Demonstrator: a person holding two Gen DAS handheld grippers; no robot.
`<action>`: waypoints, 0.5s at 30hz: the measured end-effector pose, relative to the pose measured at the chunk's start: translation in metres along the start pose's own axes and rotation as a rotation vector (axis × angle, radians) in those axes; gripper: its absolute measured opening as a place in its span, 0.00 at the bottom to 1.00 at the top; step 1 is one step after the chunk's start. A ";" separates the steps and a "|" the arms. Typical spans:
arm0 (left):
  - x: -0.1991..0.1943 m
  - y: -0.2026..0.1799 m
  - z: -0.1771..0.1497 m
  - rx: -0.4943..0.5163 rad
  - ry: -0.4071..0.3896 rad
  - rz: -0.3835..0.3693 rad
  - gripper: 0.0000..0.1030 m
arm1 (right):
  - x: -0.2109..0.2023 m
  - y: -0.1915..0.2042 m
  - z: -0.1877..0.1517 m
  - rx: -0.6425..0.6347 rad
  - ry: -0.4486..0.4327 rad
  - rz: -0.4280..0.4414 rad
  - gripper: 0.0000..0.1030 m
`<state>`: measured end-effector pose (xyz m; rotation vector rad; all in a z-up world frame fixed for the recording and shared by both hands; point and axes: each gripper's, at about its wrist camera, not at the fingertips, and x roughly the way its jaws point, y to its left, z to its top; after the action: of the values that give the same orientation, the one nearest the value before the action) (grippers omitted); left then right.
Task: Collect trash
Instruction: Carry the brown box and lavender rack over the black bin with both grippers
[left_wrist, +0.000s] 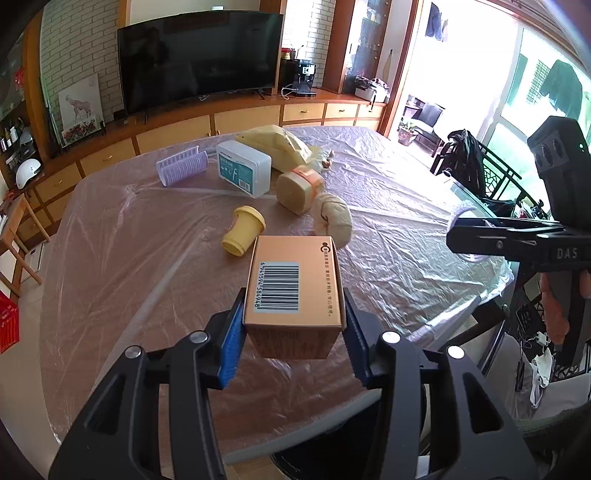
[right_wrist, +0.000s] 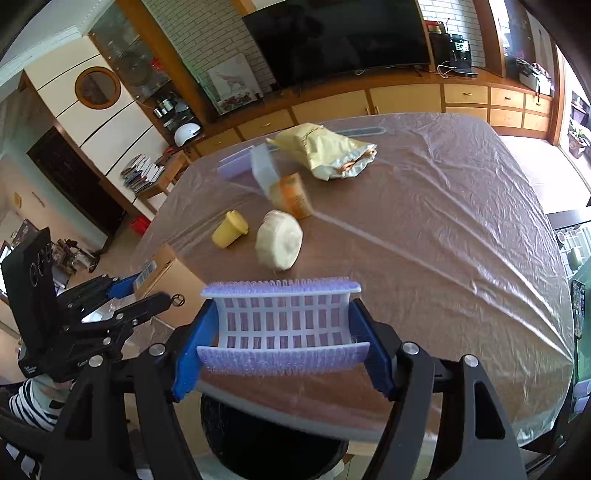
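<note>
The left gripper (left_wrist: 294, 325) pinches a small cardboard box (left_wrist: 295, 284) between its blue pads (left_wrist: 231, 347), barcode side up; the box sits square between the jaws and is lifted above the near edge of the surface (left_wrist: 147, 258), which is covered in clear plastic sheet. The right gripper (right_wrist: 284, 332) clamps a purple ribbed plastic piece (right_wrist: 284, 321) by its two ends, the curved piece spanning the whole gap between the jaws, held over the near edge of the surface and above a dark round bin (right_wrist: 273, 435) below.

Still lying on the surface, well ahead of both grippers: a yellow cup (left_wrist: 243, 230) on its side, a cream roll (left_wrist: 332, 219), an orange-banded tub (left_wrist: 299, 188), a white box (left_wrist: 243, 168), a second purple ribbed piece (left_wrist: 183, 166) and a yellow bag (left_wrist: 277, 146).
</note>
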<state>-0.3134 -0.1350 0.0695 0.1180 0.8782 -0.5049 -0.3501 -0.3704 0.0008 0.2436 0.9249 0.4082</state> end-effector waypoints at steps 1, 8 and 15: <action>-0.001 -0.003 -0.001 0.001 0.001 0.000 0.47 | -0.002 0.002 -0.004 -0.006 0.004 0.002 0.68; -0.014 -0.016 -0.019 0.010 0.004 -0.017 0.47 | -0.013 0.011 -0.028 -0.037 0.031 0.024 0.68; -0.027 -0.032 -0.039 0.041 0.023 -0.044 0.47 | -0.020 0.025 -0.047 -0.088 0.061 0.057 0.68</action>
<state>-0.3703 -0.1411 0.0688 0.1421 0.8945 -0.5641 -0.4047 -0.3555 -0.0023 0.1783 0.9589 0.5096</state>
